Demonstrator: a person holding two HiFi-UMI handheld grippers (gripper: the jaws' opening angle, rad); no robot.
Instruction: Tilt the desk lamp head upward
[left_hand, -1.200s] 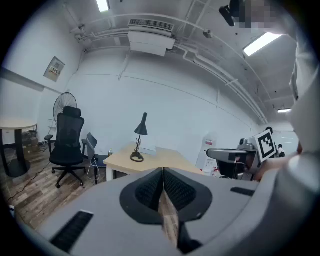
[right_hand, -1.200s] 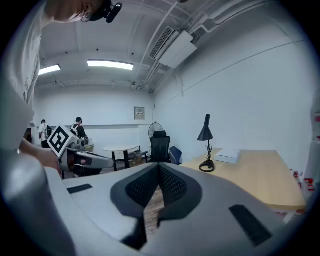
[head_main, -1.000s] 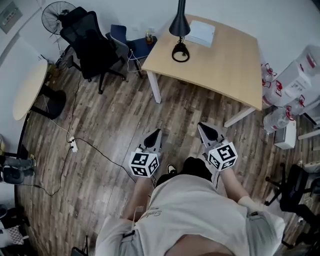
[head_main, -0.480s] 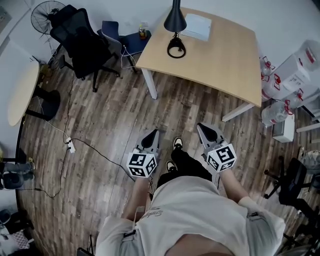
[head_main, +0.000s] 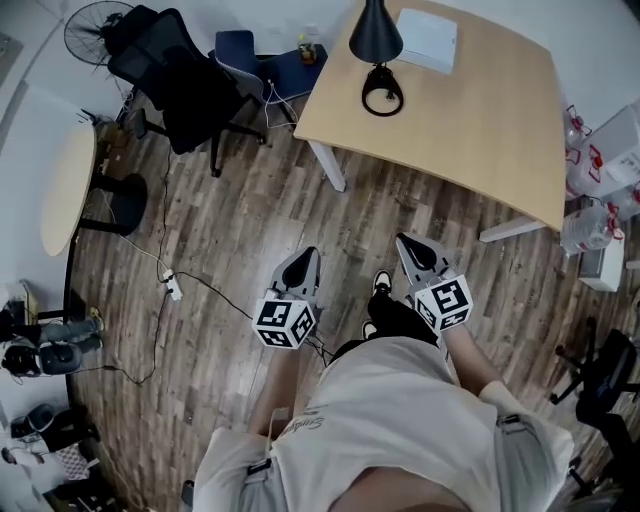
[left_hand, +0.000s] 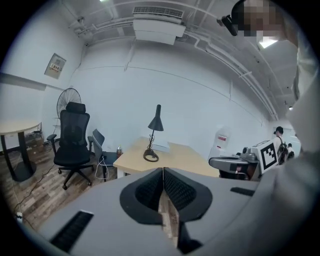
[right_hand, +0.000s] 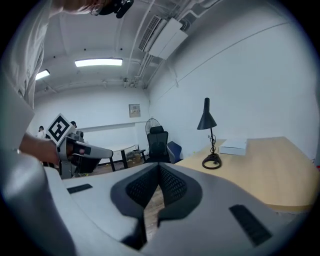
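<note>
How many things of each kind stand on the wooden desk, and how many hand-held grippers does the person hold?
Desk lamp: 1
White box: 1
Hand-held grippers: 2 (left hand-held gripper, right hand-held gripper)
Total: 4

Office: wooden desk (head_main: 470, 110) with desk lamp (head_main: 376, 40), swivel chair (head_main: 185, 85), fan (head_main: 85, 30), ceiling air conditioner (left_hand: 154, 30).

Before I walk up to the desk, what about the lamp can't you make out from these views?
- Joint between head and stem: in the head view the shade covers it from above, and the shade's upper end is cut off by the top edge.
- The same joint in both gripper views: the desk lamp is too small to show it.
- Cable: too thin to follow beyond the base.
</note>
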